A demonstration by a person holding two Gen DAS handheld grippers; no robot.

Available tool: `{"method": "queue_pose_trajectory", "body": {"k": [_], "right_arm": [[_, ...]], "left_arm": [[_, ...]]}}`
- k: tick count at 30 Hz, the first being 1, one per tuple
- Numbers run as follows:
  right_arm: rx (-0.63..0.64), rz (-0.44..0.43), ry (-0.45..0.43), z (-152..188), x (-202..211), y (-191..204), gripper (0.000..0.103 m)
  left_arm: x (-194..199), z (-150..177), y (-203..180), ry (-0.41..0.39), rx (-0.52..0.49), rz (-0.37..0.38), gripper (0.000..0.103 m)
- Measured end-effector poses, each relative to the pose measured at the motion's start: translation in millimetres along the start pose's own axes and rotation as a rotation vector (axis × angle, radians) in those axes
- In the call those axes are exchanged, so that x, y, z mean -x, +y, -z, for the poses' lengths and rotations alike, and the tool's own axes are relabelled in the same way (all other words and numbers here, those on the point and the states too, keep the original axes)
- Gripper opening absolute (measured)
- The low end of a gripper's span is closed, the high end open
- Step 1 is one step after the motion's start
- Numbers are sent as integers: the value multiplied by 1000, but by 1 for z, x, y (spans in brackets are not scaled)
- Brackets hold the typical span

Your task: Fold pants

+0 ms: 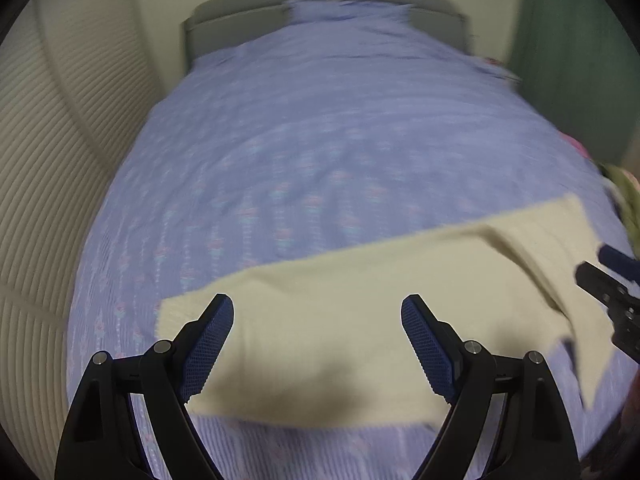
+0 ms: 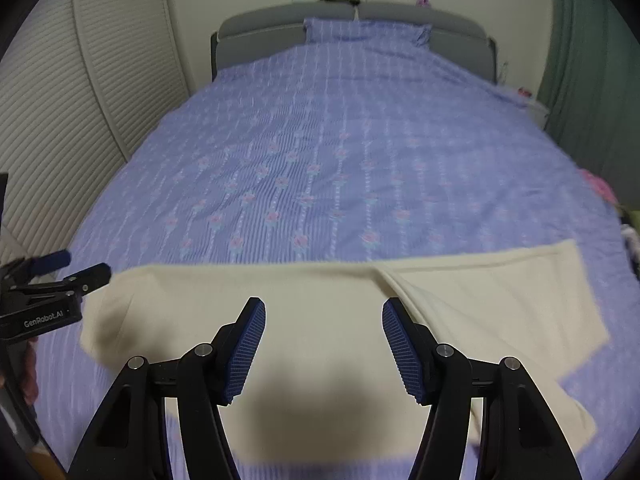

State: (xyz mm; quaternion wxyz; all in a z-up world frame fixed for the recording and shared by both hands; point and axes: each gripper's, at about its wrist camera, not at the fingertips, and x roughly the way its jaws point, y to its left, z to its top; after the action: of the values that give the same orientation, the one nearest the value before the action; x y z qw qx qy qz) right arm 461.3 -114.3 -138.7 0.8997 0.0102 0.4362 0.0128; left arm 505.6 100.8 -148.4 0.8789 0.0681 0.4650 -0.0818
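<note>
Cream pants (image 2: 332,320) lie flat across the foot end of the bed (image 2: 340,152), spread sideways over its lavender floral bedspread (image 1: 320,152). The fabric is pale, plain and soft-looking, with a ribbed band along the end nearest the louvred closet doors (image 2: 80,92). Away from those doors the garment splits: 2 legs fan apart, 1 angled toward the grey headboard (image 2: 280,20), the other slanting toward the bed's foot, with a fold ridge where they meet. Motion blur softens the seams, so the finer stitching cannot be made out.

The left tongs (image 1: 318,340) hover above the ribbed end of the pants, blue-padded fingers spread wide with nothing between them. The right tongs (image 2: 324,340) hang over the middle of the pants near the fold ridge, likewise parted and empty. Each casts a dark shadow on the cloth. A green curtain (image 2: 580,60) hangs on the far side of the bed from the closet doors.
</note>
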Motion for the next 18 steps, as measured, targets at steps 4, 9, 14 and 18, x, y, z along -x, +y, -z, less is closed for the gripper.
{"method": "queue_pose_trajectory", "body": {"k": [4, 9, 14, 18], "right_arm": [[-36, 40, 2, 37, 68, -23, 62], [-73, 103, -8, 84, 121, -66, 62], [-74, 118, 27, 127, 139, -118, 62], [-3, 80, 98, 156, 129, -168, 62]], "left_arm": [[54, 20, -49, -49, -84, 75, 87], [96, 44, -105, -56, -133, 135, 90], [106, 78, -169, -33, -136, 130, 90], [109, 108, -226, 21, -78, 60, 90]]}}
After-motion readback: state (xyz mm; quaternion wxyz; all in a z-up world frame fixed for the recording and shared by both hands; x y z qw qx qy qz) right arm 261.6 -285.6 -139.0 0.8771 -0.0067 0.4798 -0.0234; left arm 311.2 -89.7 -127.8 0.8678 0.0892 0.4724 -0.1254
